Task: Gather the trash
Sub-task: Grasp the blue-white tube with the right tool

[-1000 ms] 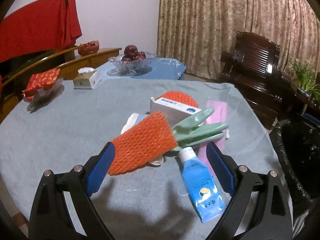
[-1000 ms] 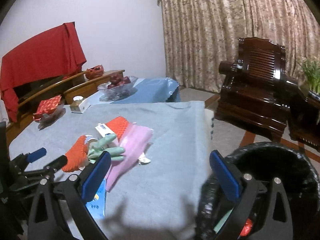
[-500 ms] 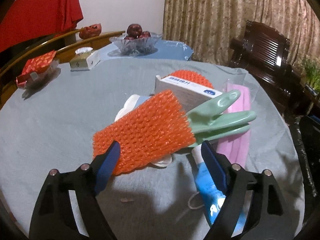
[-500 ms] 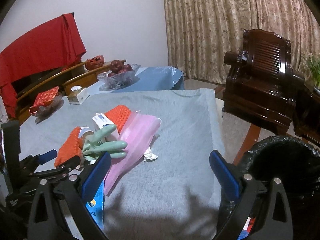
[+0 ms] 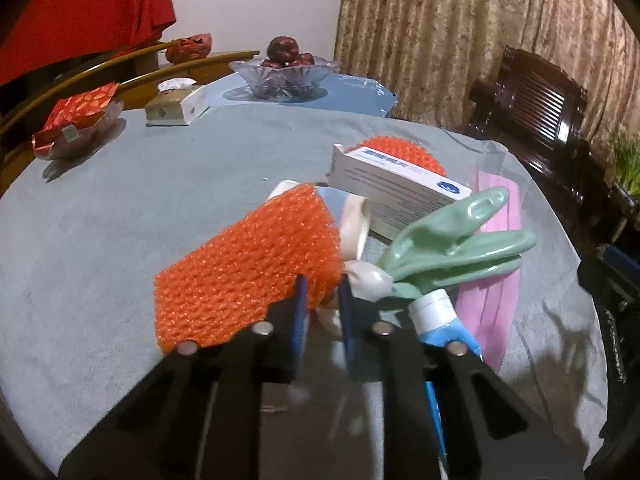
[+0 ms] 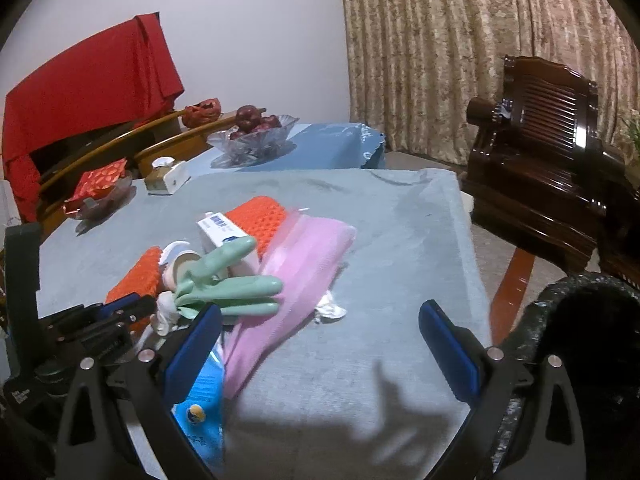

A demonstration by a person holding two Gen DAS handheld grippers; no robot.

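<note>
A pile of trash lies on the grey-blue tablecloth: an orange foam net [image 5: 248, 276], a green rubber glove [image 5: 452, 248], a white medicine box [image 5: 396, 192], a second orange net [image 5: 400, 152], a pink bag [image 5: 500, 240] and a blue tube [image 5: 444, 320]. My left gripper [image 5: 322, 312] is closing, its blue pads pinching the near corner of the orange foam net [image 6: 134, 276]. My right gripper [image 6: 320, 340] hovers open over bare cloth right of the pink bag [image 6: 304, 256], with nothing between its fingers. The glove [image 6: 232, 284] lies just beyond its left finger.
A black-lined trash bin [image 6: 580, 320] stands off the table's right edge. At the far side are a glass fruit bowl [image 5: 284, 76], a tissue box [image 5: 176, 104] and a dish with a red packet [image 5: 80, 120]. A dark wooden chair [image 6: 540, 168] stands to the right.
My left gripper moved forward and down onto the pile, and its jaws went from wide apart to pinched on the orange foam net. My right gripper shifted from over the bin toward the table.
</note>
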